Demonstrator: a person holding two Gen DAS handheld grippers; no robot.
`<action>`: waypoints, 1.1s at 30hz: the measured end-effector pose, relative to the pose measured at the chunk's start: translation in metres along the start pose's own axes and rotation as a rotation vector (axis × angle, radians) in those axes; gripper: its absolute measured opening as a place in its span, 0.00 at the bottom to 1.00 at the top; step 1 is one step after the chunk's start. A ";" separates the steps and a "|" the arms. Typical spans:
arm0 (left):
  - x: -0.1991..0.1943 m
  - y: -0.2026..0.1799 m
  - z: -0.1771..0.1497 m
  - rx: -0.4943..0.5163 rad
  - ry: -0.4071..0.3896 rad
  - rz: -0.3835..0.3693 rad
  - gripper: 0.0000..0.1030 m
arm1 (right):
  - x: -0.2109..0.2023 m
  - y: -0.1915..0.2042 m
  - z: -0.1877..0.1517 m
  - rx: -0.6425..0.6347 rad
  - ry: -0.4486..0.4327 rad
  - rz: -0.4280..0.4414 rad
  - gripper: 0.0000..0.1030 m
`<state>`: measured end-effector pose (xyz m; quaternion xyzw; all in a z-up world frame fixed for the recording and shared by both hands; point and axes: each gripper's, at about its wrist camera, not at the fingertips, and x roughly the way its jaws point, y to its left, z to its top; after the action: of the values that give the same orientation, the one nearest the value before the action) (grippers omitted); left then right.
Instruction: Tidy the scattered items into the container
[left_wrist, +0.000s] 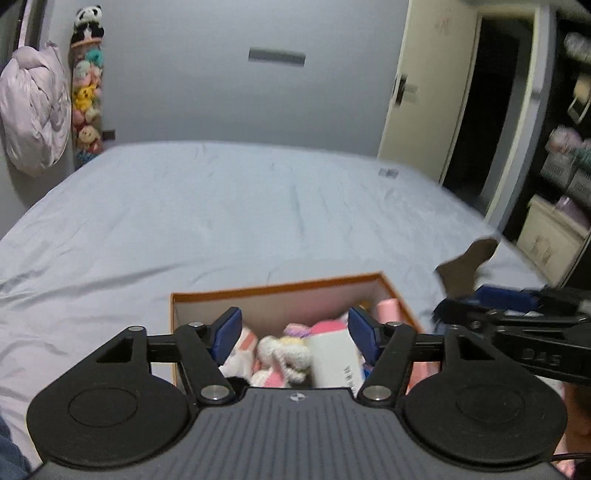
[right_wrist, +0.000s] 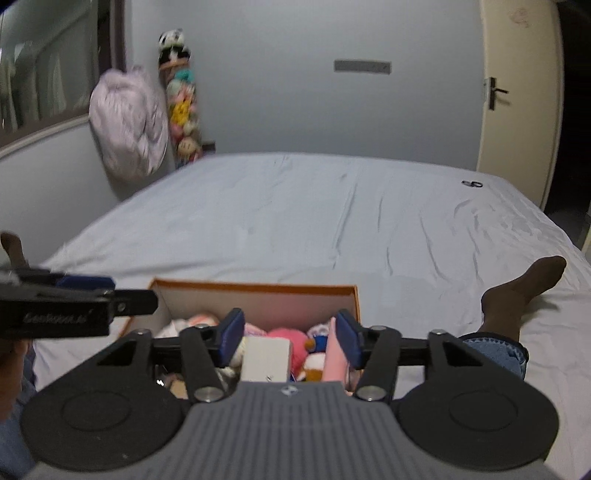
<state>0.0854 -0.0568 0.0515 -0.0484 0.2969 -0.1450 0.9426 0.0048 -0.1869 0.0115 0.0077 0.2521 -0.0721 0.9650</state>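
Orange box (left_wrist: 280, 286) full of toys, left gripper (left_wrist: 293, 330) and right gripper (right_wrist: 290, 336) jaws released above.

Grey-sheeted bed (right_wrist: 295, 206), orange box (right_wrist: 258, 286), person's socked foot (right_wrist: 524, 291)

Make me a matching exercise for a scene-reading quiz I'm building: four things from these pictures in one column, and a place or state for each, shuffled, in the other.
Things:
1. cardboard box
2. left claw
3. panda plush
4. small dark item

Places or states:
A. atop the column of plush toys
B. far right on the sheet
C. open, holding nothing
D. filled with soft toys

Pairs: 1-D, 2-C, 3-A, 4-B
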 end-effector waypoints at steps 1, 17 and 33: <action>-0.006 0.002 -0.002 -0.010 -0.023 -0.014 0.79 | -0.003 0.002 -0.002 0.005 -0.012 -0.002 0.61; 0.019 0.009 -0.056 -0.060 0.017 0.124 0.85 | 0.017 0.026 -0.074 -0.037 -0.022 -0.066 0.98; 0.042 -0.001 -0.091 -0.049 0.088 0.166 0.95 | 0.040 0.000 -0.098 0.076 0.090 -0.096 0.98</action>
<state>0.0656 -0.0710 -0.0457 -0.0404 0.3446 -0.0610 0.9359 -0.0080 -0.1872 -0.0938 0.0355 0.2924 -0.1272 0.9472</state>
